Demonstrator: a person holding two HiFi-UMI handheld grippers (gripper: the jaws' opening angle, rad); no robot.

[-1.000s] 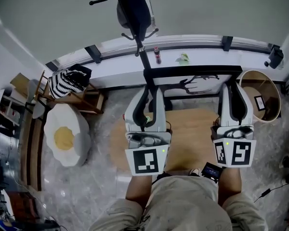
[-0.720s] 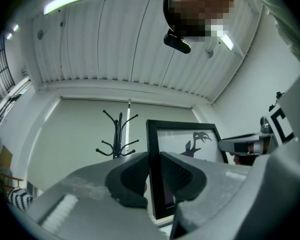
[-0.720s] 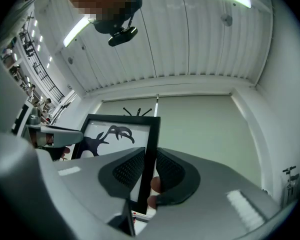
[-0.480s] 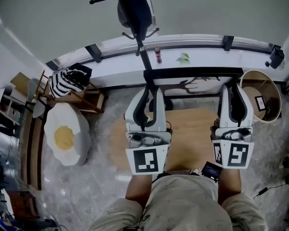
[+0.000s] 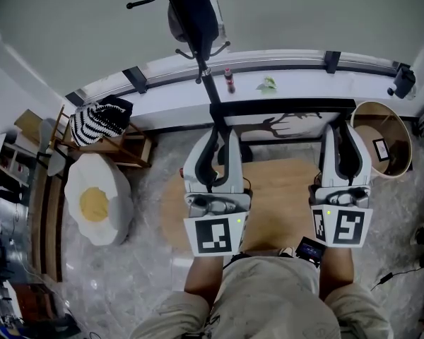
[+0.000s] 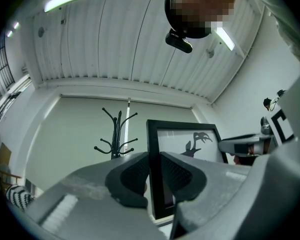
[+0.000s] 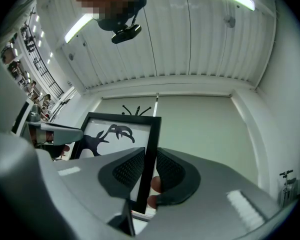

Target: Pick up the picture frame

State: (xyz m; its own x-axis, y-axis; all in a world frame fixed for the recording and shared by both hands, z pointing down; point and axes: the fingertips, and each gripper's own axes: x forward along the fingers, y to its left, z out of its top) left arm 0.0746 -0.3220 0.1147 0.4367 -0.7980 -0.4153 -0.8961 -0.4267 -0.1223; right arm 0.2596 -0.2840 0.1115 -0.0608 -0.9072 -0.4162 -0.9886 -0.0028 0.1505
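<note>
The picture frame (image 5: 283,122) is black, with a white sheet bearing a dark branch silhouette. It hangs above the round wooden table, held by its two side bars. My left gripper (image 5: 221,136) is shut on the frame's left bar, which runs between the ribbed pads (image 6: 172,174) in the left gripper view, where the picture frame (image 6: 187,141) rises behind the jaws. My right gripper (image 5: 344,136) is shut on the right bar; in the right gripper view the picture frame (image 7: 112,134) stands to the left of the right gripper (image 7: 147,171).
A round wooden table (image 5: 283,196) lies under the frame. Behind it runs a white ledge (image 5: 304,83) with a small bottle (image 5: 230,82). A black coat stand (image 5: 194,20) rises at the back. An egg-shaped cushion (image 5: 97,200) lies left, a round basket (image 5: 385,143) right.
</note>
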